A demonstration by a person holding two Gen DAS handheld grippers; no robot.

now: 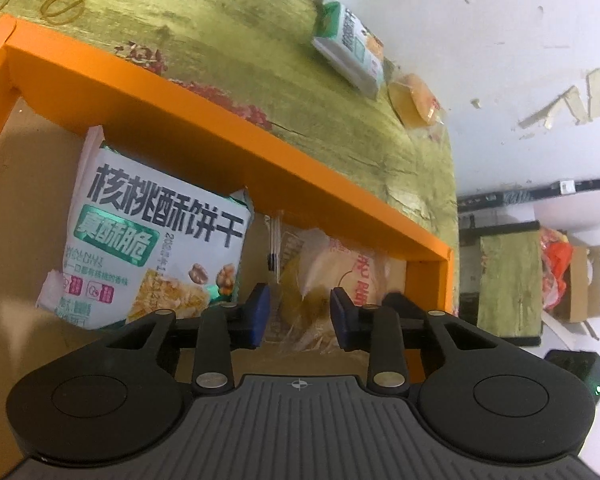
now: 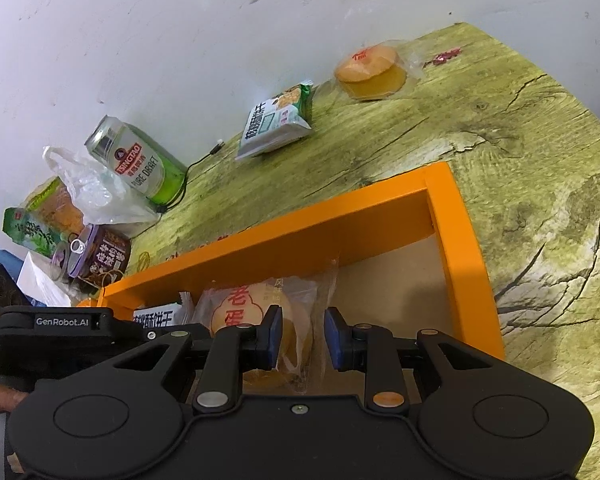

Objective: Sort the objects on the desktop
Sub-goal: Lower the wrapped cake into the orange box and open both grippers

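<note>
Left gripper (image 1: 299, 314) jaws apart, hovering over the clear-wrapped yellow round cake (image 1: 332, 280) lying inside the orange-rimmed cardboard tray (image 1: 228, 152). Right gripper (image 2: 303, 338) jaws also apart, over the same cake (image 2: 256, 304), not clamped. White-and-green walnut biscuit packet (image 1: 152, 248) lies in the tray left of the cake. Far on the green wood-grain table (image 2: 520, 140): a second biscuit packet (image 2: 276, 124), a second wrapped cake (image 2: 370, 70), a green beer can (image 2: 136, 160).

You have two walnut biscuit packets (image 1: 152, 236) (image 2: 276, 126), two wrapped cakes (image 1: 332, 280) (image 2: 370, 70), one orange tray (image 2: 456, 240), one beer can (image 2: 140, 160) and one purple-lidded tin (image 2: 100, 254) on the bench (image 2: 540, 160).
</note>
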